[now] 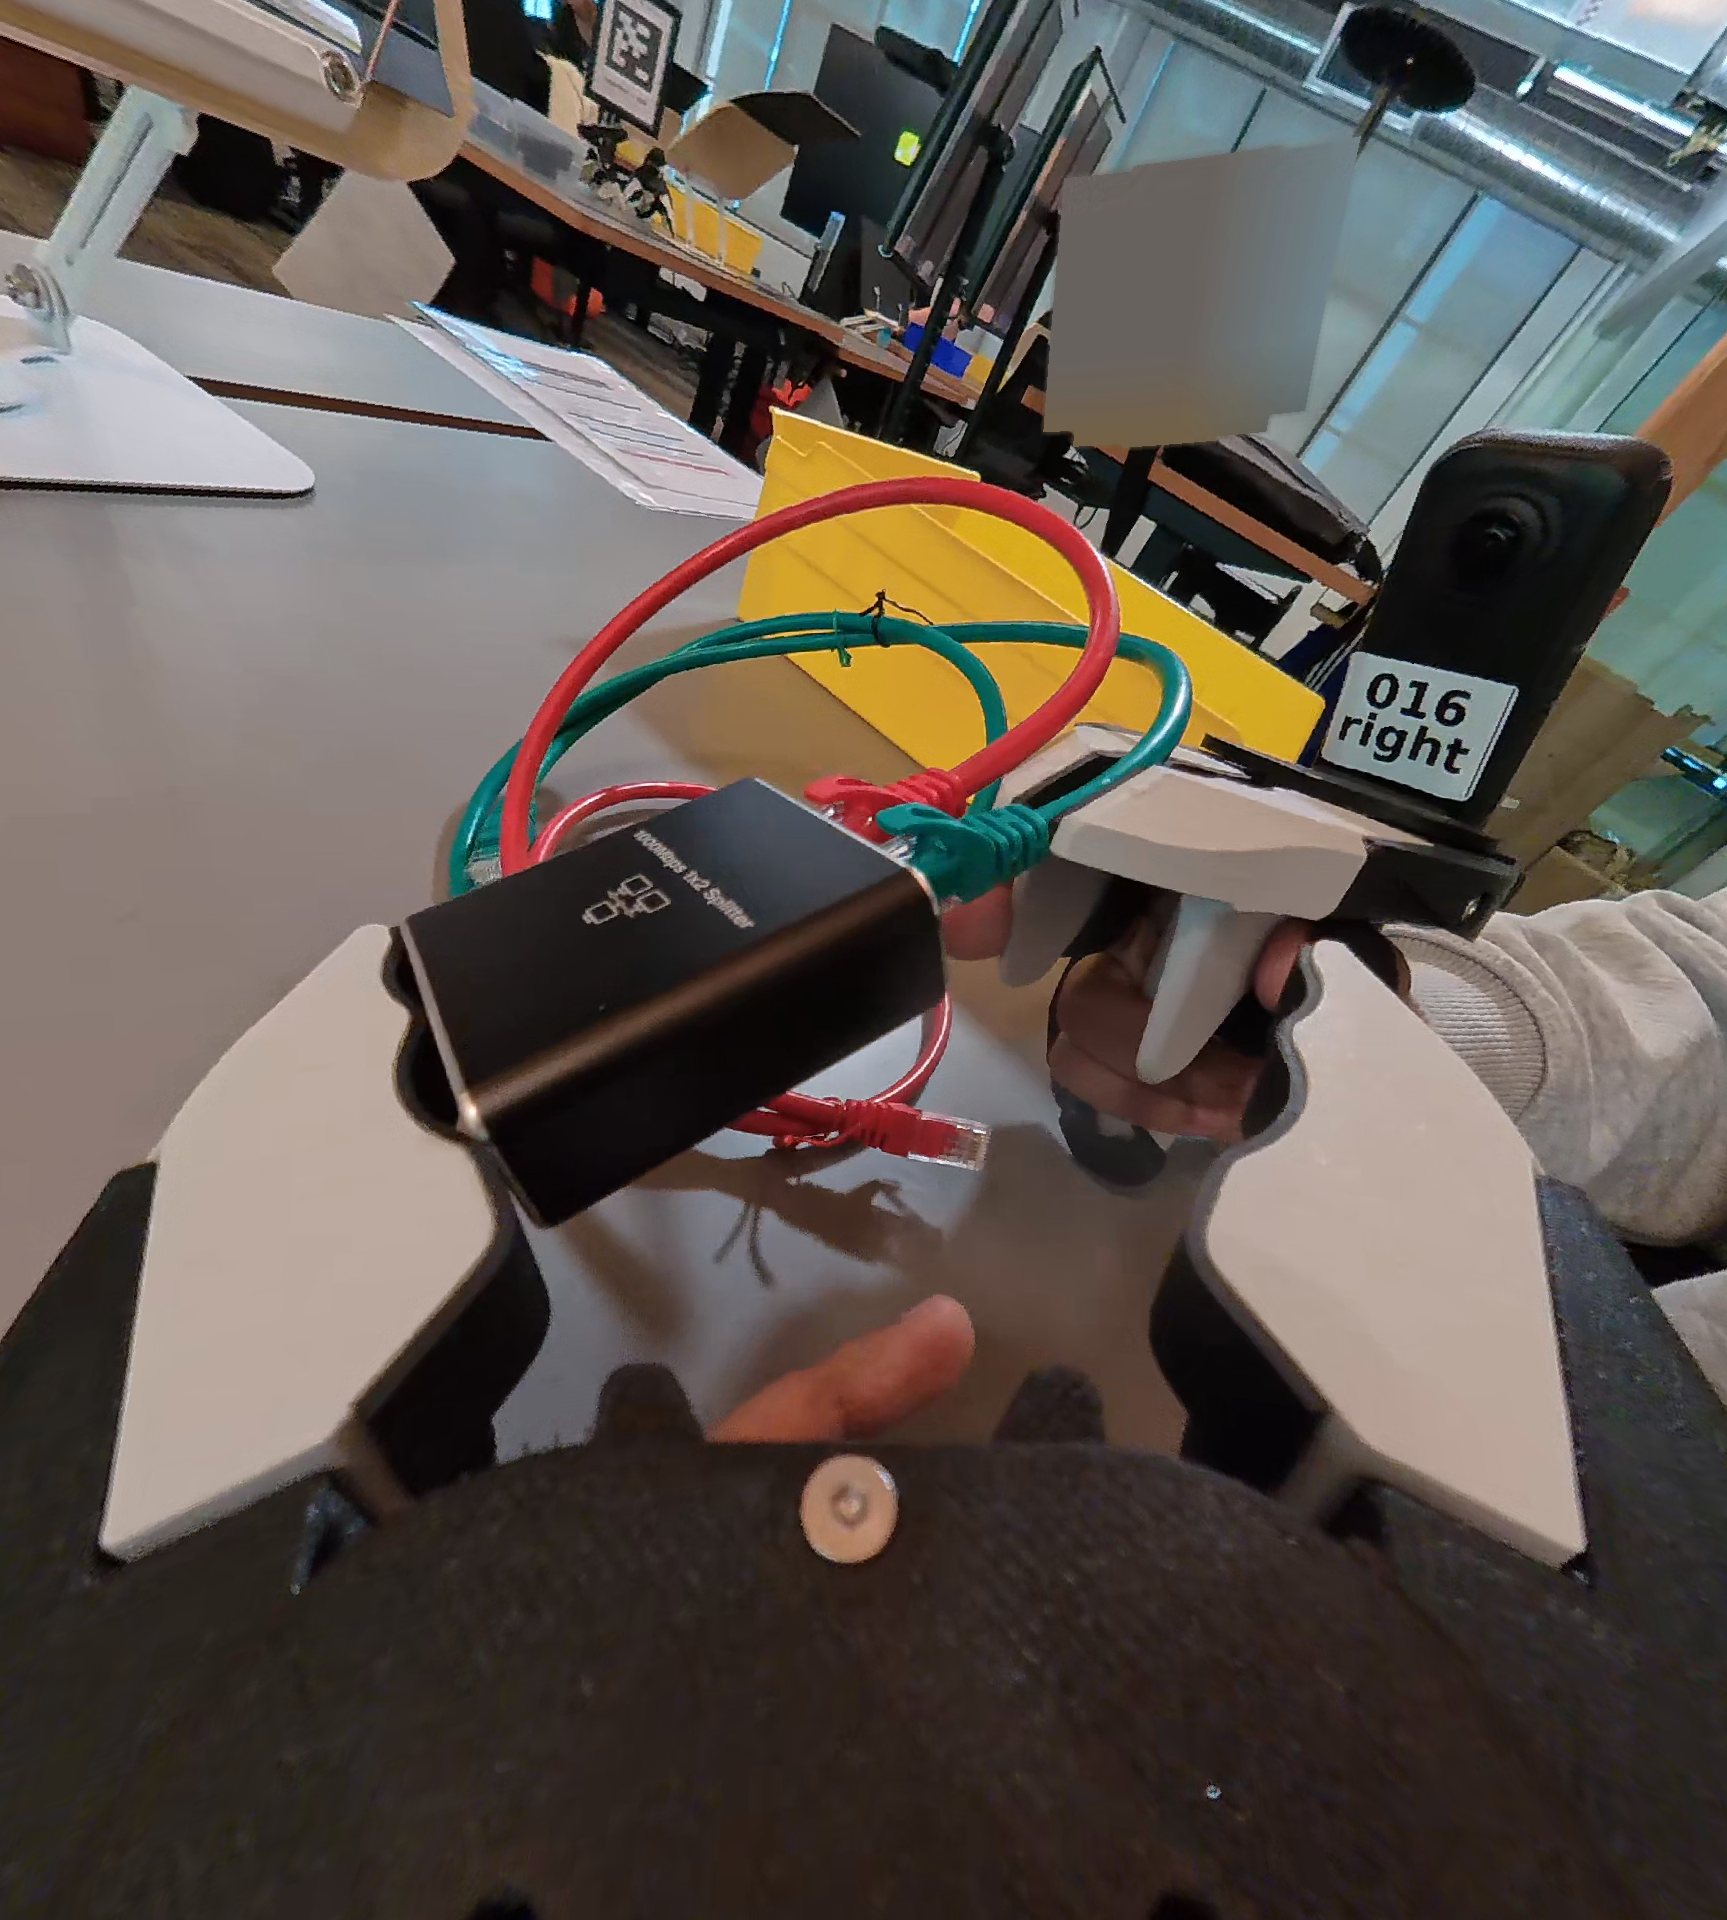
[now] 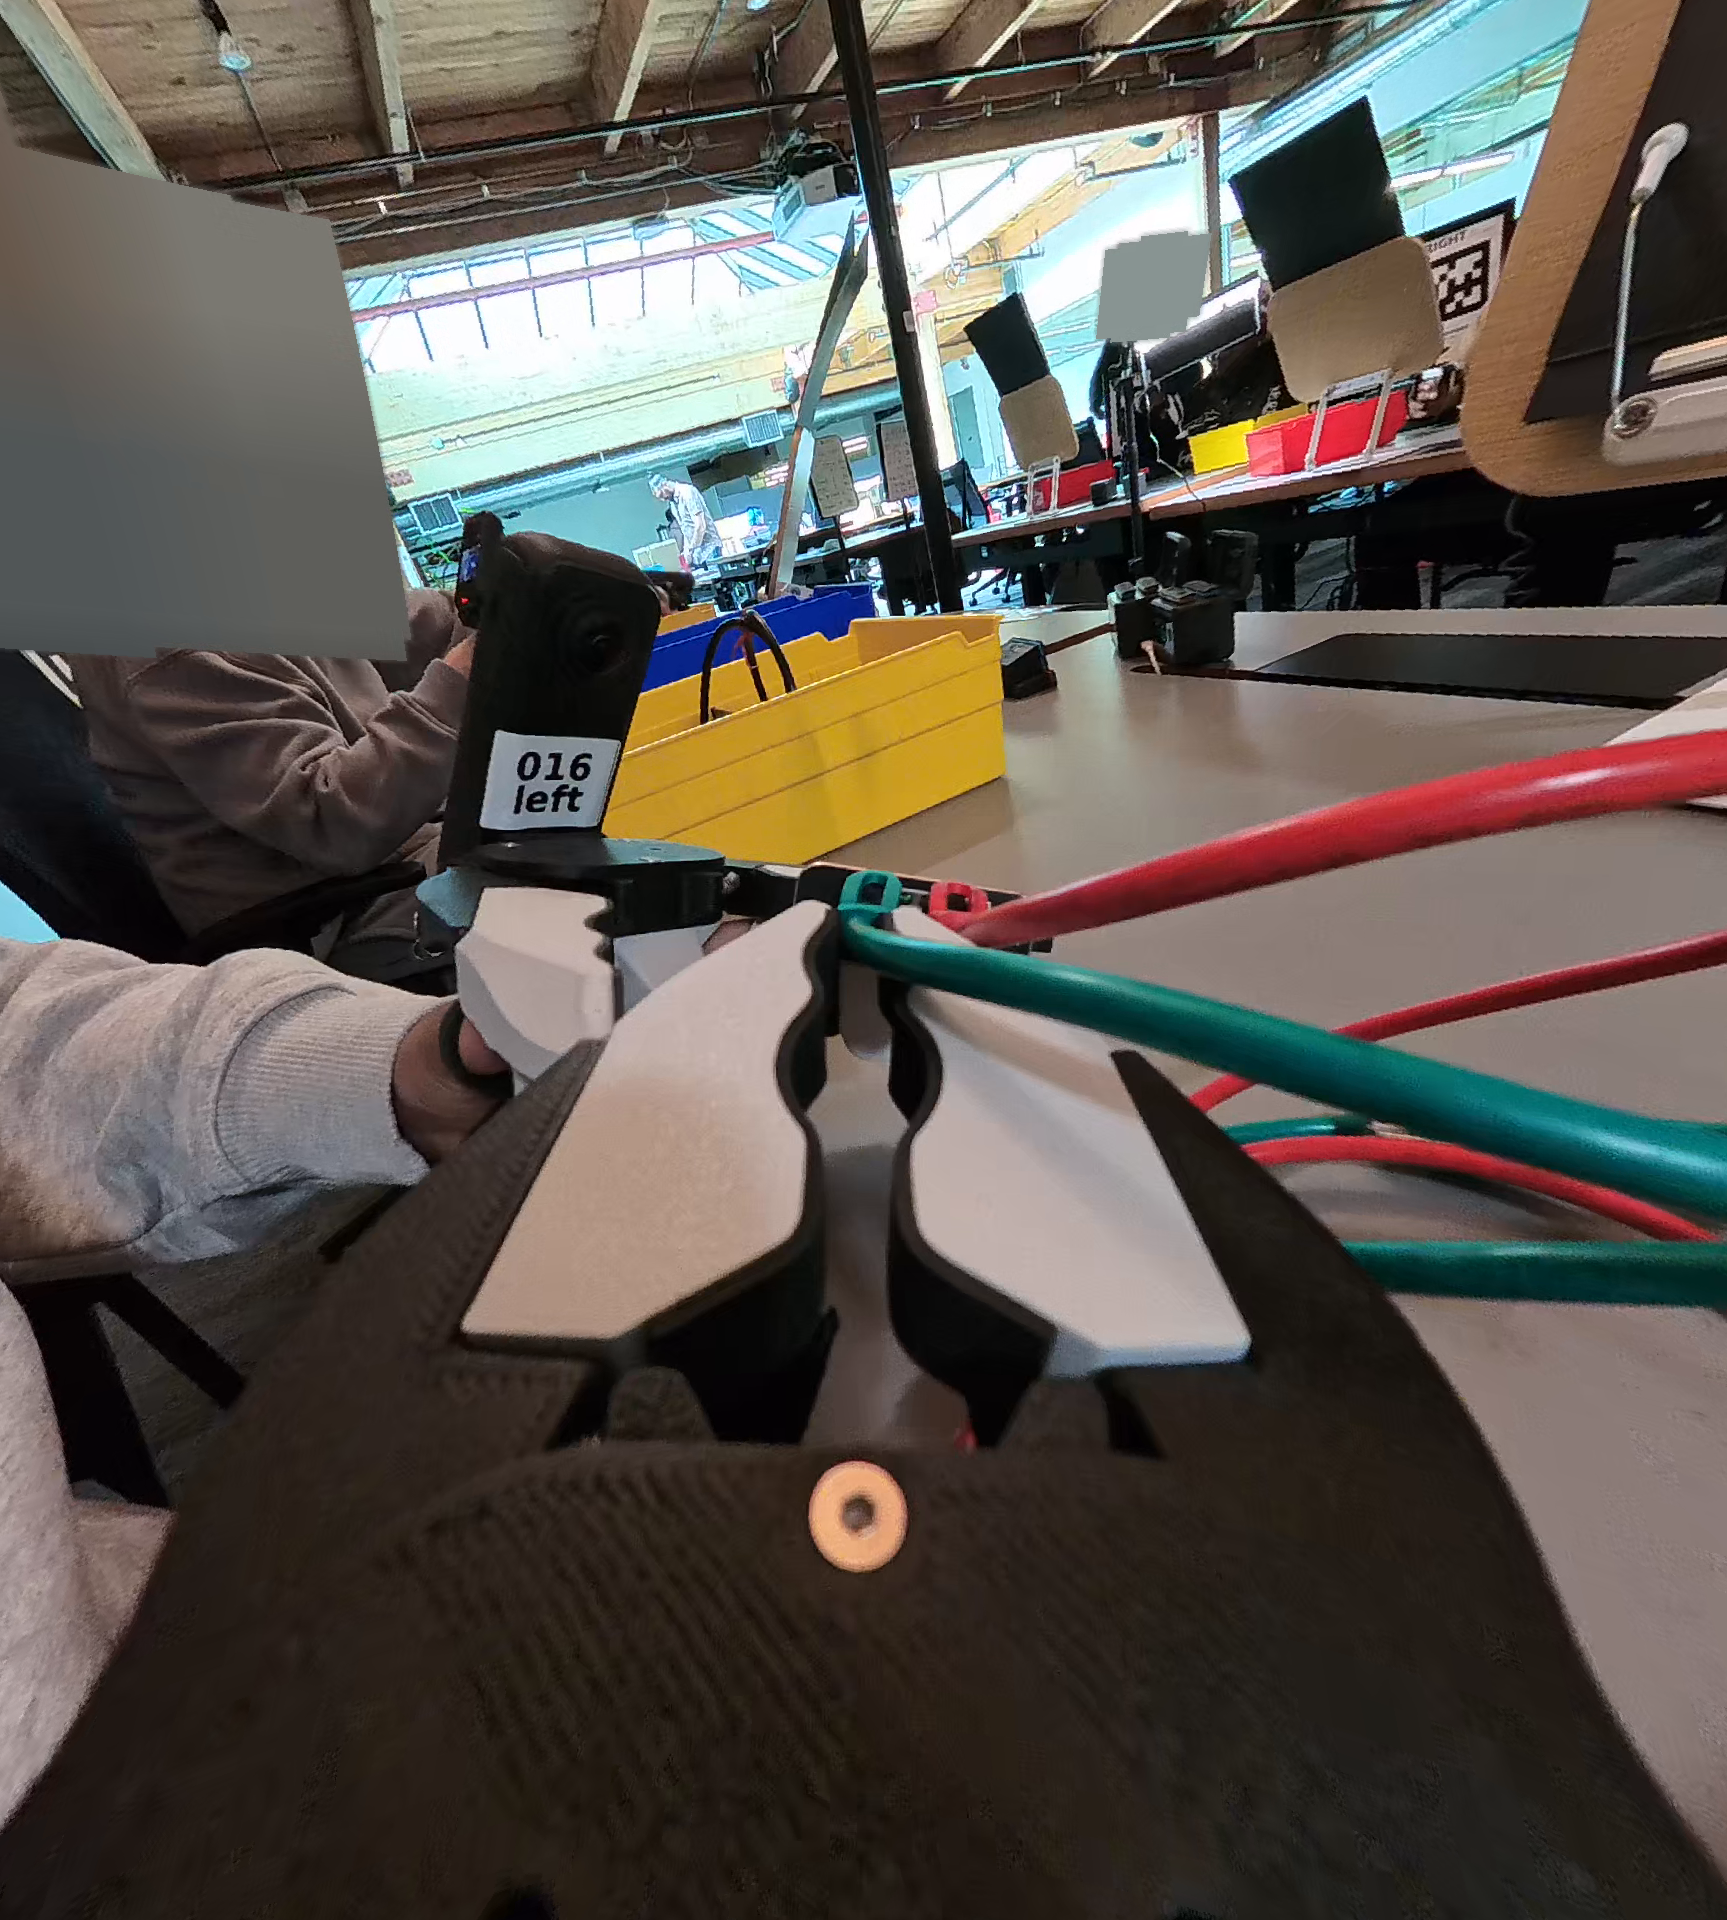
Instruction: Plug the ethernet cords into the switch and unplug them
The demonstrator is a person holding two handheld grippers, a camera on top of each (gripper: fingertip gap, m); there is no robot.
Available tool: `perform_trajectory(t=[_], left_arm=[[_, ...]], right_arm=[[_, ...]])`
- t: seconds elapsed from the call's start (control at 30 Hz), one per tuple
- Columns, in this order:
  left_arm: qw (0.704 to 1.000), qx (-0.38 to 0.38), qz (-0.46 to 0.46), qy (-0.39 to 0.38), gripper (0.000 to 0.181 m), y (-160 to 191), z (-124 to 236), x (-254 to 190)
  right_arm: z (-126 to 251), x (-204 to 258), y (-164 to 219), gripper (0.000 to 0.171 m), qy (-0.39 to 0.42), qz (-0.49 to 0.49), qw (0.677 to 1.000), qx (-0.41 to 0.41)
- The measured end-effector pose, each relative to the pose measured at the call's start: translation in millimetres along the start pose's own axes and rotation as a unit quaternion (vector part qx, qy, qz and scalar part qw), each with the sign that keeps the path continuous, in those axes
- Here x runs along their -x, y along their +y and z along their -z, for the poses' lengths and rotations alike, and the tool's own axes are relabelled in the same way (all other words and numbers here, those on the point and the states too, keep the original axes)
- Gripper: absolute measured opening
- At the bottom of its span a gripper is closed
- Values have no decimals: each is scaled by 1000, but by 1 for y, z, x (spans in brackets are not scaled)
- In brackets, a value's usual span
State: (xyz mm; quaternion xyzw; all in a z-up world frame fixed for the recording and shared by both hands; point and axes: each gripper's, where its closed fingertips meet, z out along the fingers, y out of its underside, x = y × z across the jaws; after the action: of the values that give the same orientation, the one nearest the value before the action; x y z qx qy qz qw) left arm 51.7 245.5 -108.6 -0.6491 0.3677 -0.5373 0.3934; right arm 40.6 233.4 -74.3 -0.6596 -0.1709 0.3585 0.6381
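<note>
The black switch (image 1: 672, 997) hangs tilted above the table, one end against my left gripper's left finger (image 1: 319, 1195). My left gripper (image 1: 854, 945) is open wide, its right finger clear of the switch. A green cord (image 1: 734, 634) and a red cord (image 1: 838, 520) are both plugged into the switch's far end. My right gripper (image 2: 859, 935) is shut on the green cord (image 2: 1358, 1081) just behind its plug (image 2: 869, 894); it also shows in the left wrist view (image 1: 1056, 800). The red cord's plug (image 2: 952, 899) sits beside it. A loose red plug (image 1: 932, 1132) lies on the table.
A yellow bin (image 1: 942, 623) stands behind the cords, also in the right wrist view (image 2: 817, 727). A white stand base (image 1: 59, 416) and a paper sheet (image 1: 610, 405) lie at the far left. A black mat (image 2: 1461, 655) is farther back. Another person sits behind the left gripper (image 2: 568, 966).
</note>
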Motion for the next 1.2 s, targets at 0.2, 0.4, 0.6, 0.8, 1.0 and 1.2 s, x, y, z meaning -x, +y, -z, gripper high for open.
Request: perform_trajectory(t=[0.2, 0.4, 0.6, 0.8, 1.0, 1.2], left_arm=[[1000, -8, -4, -17, 146, -2, 2, 4], [1000, -7, -5, -28, 142, -2, 3, 7], [999, 0, 9, -36, 143, 1, 2, 7], [999, 0, 10, -43, 144, 1, 2, 9], [999, 5, 11, -45, 145, 3, 2, 9], [998, 35, 19, -54, 144, 11, 1, 10]], right_arm=[[-1, -1, 8, 6, -6, -30, 999, 16], [-1, -1, 10, 6, -3, -34, 999, 23], [0, -2, 13, 6, 3, -56, 998, 32], [-1, -3, 17, 7, 4, -75, 996, 42], [0, -4, 19, 7, 5, -85, 995, 45], [0, -5, 20, 7, 9, -92, 994, 49]])
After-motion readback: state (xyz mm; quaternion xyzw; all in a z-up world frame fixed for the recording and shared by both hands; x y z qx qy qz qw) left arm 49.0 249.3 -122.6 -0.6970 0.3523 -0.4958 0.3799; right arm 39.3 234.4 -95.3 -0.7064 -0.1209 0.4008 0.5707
